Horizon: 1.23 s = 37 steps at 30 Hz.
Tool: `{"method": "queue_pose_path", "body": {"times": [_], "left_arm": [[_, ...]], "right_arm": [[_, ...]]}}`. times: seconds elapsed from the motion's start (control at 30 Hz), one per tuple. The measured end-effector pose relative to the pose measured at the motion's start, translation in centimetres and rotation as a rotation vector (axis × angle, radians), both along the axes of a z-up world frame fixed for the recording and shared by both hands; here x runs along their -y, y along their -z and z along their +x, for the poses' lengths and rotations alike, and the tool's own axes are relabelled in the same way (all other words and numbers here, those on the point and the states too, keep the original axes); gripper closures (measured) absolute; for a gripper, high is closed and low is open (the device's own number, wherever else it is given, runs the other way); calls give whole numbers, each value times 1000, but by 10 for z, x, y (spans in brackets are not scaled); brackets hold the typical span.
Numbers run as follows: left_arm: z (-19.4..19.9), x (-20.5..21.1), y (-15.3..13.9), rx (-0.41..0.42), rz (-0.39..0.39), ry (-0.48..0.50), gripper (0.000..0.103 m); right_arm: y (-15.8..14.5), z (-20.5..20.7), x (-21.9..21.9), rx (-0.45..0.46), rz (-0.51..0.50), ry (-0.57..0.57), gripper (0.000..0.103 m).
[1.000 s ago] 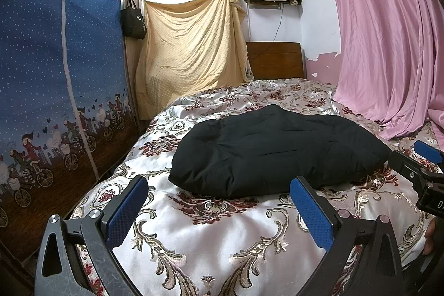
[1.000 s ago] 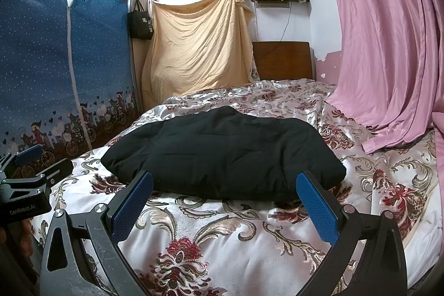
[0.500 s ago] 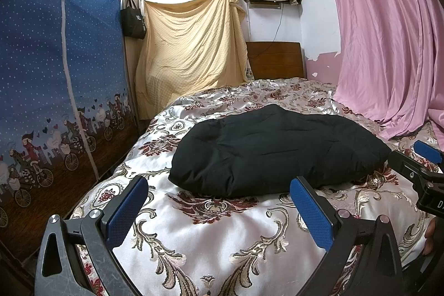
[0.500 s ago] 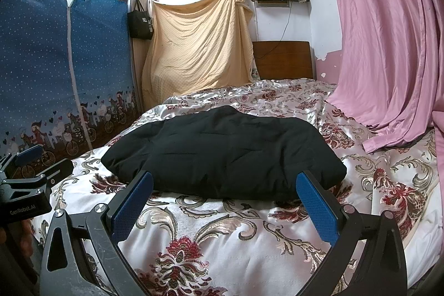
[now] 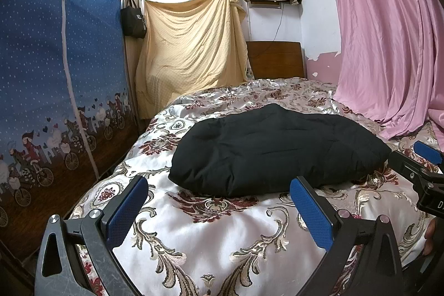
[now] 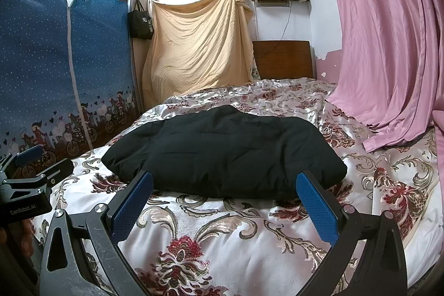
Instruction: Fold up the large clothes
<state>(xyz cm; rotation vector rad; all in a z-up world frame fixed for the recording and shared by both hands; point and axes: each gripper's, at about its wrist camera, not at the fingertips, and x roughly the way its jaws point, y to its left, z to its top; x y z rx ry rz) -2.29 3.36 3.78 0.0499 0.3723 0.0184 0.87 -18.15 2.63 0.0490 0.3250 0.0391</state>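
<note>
A bulky black padded garment [image 5: 272,149] [image 6: 224,154] lies folded into a thick bundle in the middle of the floral satin bed [image 5: 194,235] [image 6: 222,240]. My left gripper [image 5: 219,210] hovers open over the bed's near edge, short of the bundle's left end, with nothing between its blue pads. My right gripper [image 6: 224,204] is open as well, just short of the bundle's front edge, empty. Each gripper shows at the side of the other's view: the right one [image 5: 416,165], the left one [image 6: 30,171].
A blue fabric wardrobe [image 5: 55,101] stands close along the bed's left side. A pink curtain [image 5: 388,46] hangs on the right, its hem lying on the bed. A yellow sheet [image 5: 191,54] and a wooden headboard [image 5: 274,60] are at the far end.
</note>
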Motion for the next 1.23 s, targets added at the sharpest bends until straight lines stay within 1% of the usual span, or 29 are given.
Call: {"method": "queue_pose_path", "body": {"times": [0.37,0.47,0.6,0.73,1.1,1.23], "left_arm": [[-1,-2,3,-14,-11,14,0],[1,-4,7,-37,-34,-9,0],[1,-10,11,-41,-77,-6,0],[2,-13,11,-34,-77,-26,0],[2,-14,10,-18,-64,-32,0],[4,-15,11,-28,-62,-33,0]], "right_arm": [[0,0,0,0,0,1,2],[0,0,0,0,-1,1,2],[0,-1,-1,-2,0,2,2],[1,0,0,-5,1,0,2],[6,-3,-6,-8,-2,-4,2],[6,-3,-7,-10,-1,-4,2]]}}
